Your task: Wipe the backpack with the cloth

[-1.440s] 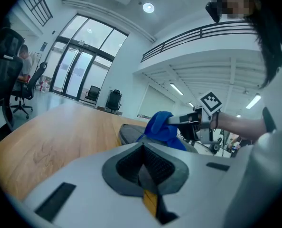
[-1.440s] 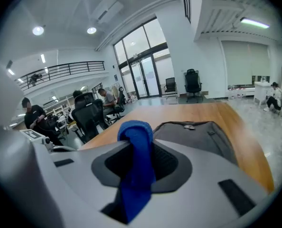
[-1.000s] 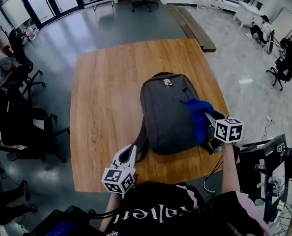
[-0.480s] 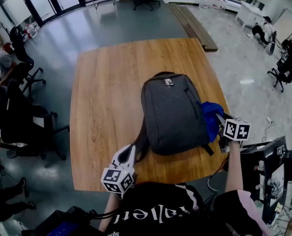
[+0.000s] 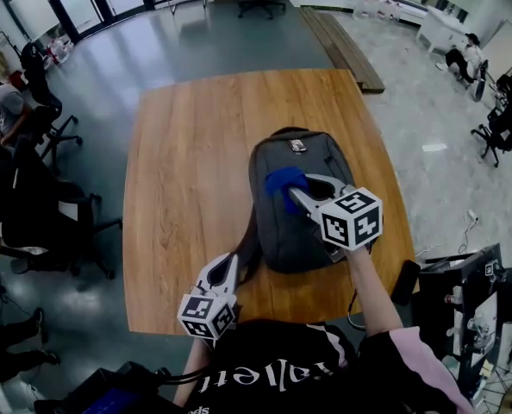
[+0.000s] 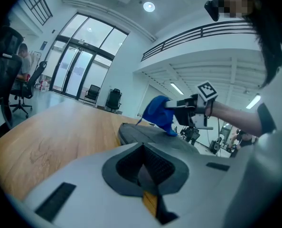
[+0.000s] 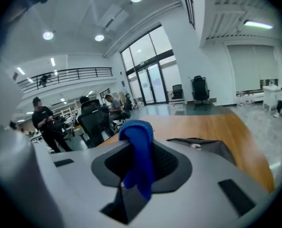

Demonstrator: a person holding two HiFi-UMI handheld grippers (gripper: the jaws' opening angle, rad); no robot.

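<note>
The fingers of your right gripper [image 5: 297, 195] pinch the blue cloth [image 5: 282, 181] on the grey fabric backpack [image 5: 277, 227]; the left gripper [image 5: 228, 264] fingers are pressed together.

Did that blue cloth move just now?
Yes. The blue cloth, held in the right claw, moved left from the backpack's right edge onto its front panel.

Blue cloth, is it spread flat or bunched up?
Bunched up: the cloth is pinched in a wad by the right gripper, over the backpack.

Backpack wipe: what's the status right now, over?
Right gripper shut on blue cloth, cloth touching backpack. Left gripper shut, empty, near table edge. Nothing blocking.
</note>
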